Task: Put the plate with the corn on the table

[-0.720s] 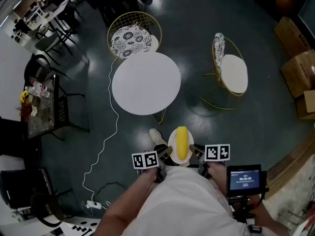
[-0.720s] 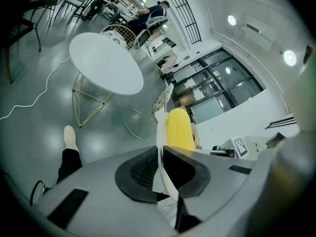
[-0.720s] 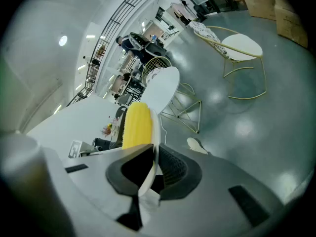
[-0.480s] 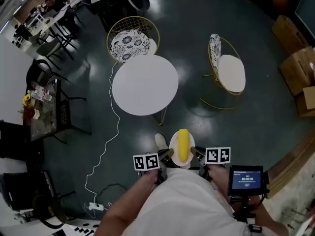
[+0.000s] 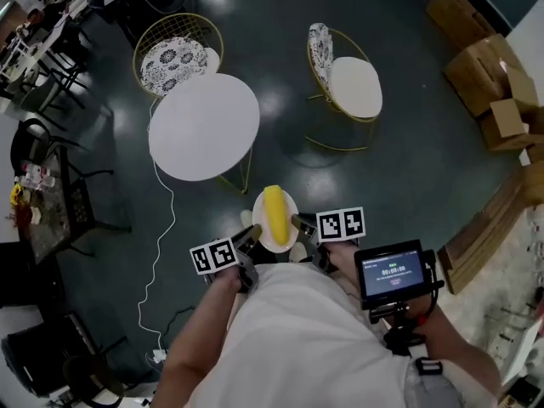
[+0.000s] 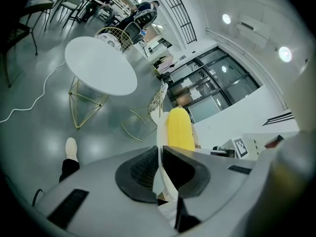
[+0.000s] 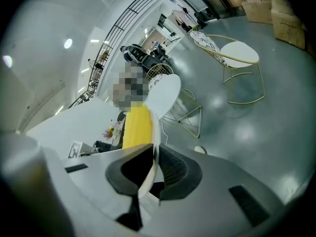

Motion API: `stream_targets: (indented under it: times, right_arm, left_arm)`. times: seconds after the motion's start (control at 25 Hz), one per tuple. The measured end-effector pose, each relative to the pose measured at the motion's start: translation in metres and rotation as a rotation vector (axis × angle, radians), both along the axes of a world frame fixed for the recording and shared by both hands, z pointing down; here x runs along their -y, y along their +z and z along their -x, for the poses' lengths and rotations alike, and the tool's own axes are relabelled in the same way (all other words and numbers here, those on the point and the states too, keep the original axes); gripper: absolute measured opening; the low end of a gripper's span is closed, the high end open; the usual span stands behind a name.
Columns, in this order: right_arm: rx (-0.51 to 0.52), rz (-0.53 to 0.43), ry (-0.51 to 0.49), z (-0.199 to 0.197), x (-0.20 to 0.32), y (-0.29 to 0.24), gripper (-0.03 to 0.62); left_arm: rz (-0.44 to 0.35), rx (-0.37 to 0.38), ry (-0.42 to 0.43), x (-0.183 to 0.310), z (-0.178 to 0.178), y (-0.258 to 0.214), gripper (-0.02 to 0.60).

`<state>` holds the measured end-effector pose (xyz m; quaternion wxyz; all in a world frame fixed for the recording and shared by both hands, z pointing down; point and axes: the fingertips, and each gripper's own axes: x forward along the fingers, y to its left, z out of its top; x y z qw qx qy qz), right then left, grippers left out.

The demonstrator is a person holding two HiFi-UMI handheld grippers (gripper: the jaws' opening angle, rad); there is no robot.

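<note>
A white plate (image 5: 285, 235) with a yellow corn cob (image 5: 274, 211) on it is held in the air just in front of the person's body, over the dark floor. My left gripper (image 5: 252, 235) is shut on the plate's left rim and my right gripper (image 5: 299, 223) on its right rim. In the left gripper view the plate (image 6: 159, 132) stands edge-on between the pads, with the corn (image 6: 180, 127) beyond. The right gripper view shows the same plate (image 7: 154, 147) and corn (image 7: 137, 125). The round white table (image 5: 204, 126) is ahead and to the left, bare on top.
Two gold wire chairs stand by the table: a patterned one (image 5: 174, 58) behind it, a white-cushioned one (image 5: 353, 87) to its right. A white cable (image 5: 161, 245) trails over the floor at left. Cardboard boxes (image 5: 484, 66) lie far right, a cluttered dark side table (image 5: 38, 202) far left.
The table and chairs have slid left and up in the head view and the table sits a little nearer to the plate. Both grippers still hold the plate.
</note>
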<state>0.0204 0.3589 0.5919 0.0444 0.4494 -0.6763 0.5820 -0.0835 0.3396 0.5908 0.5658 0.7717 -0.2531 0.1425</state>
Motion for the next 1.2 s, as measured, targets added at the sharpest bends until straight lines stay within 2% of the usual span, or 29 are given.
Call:
stream_targets:
  times: [0.48,0.84,1.2]
  right_arm:
    - [0.014,-0.003,0.015,-0.02,-0.02,-0.008,0.044]
    - [0.02,0.009,0.033,-0.024,-0.028,0.0,0.043]
    - [0.021,0.007,0.009,-0.018,-0.031,0.0,0.043]
  left_arm:
    - [0.012,0.006,0.004,-0.02,-0.022,-0.003,0.035]
    - [0.023,0.005,0.012,-0.027,-0.026,0.007,0.035]
    - [0.029,0.012,0.001,-0.03,-0.02,0.007,0.035]
